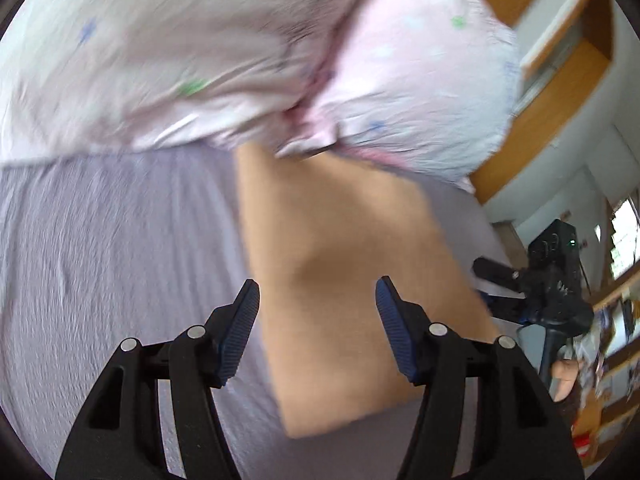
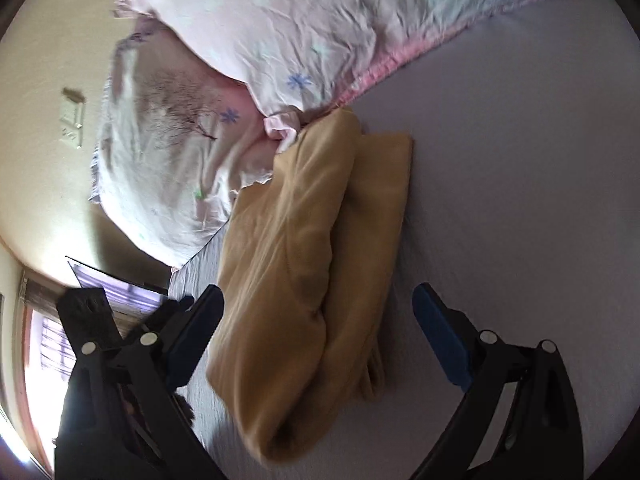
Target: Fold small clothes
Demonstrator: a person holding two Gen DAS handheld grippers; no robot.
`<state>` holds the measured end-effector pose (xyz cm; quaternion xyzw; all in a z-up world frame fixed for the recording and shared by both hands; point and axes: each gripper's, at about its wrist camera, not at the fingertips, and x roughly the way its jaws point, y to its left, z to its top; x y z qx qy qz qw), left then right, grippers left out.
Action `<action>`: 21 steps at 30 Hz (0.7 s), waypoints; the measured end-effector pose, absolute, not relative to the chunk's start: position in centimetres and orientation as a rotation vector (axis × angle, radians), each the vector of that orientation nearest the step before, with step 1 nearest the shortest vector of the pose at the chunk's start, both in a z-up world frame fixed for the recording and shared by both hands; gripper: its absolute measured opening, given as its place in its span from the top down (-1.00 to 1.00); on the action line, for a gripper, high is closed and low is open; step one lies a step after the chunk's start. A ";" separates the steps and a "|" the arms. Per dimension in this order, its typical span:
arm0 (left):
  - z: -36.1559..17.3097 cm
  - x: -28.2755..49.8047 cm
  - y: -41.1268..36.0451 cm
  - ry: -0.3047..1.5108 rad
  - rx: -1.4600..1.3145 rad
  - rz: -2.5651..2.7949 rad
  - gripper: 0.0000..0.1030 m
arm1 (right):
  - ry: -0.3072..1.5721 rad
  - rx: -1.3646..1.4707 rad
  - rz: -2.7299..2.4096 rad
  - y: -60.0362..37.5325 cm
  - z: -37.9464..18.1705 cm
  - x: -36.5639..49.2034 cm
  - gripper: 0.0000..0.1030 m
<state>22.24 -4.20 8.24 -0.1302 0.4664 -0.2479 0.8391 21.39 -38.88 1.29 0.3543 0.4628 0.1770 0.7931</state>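
Note:
A tan garment lies folded into a long strip on the lilac bed sheet. In the right wrist view the garment shows thick folded layers, one end touching the pillows. My left gripper is open and empty, its blue-padded fingers just above the garment's near part. My right gripper is open and empty, its fingers straddling the garment's near end. The other gripper shows at the right of the left wrist view.
Pink floral pillows lie at the head of the bed, against the garment's far end. A wooden shelf unit stands to the right. A cream wall with a switch plate and a window are on the left.

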 end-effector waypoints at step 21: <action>6.6 24.8 1.1 1.040 -0.538 -0.700 0.42 | 1.017 0.817 0.722 -31.6 2.2 26.8 0.46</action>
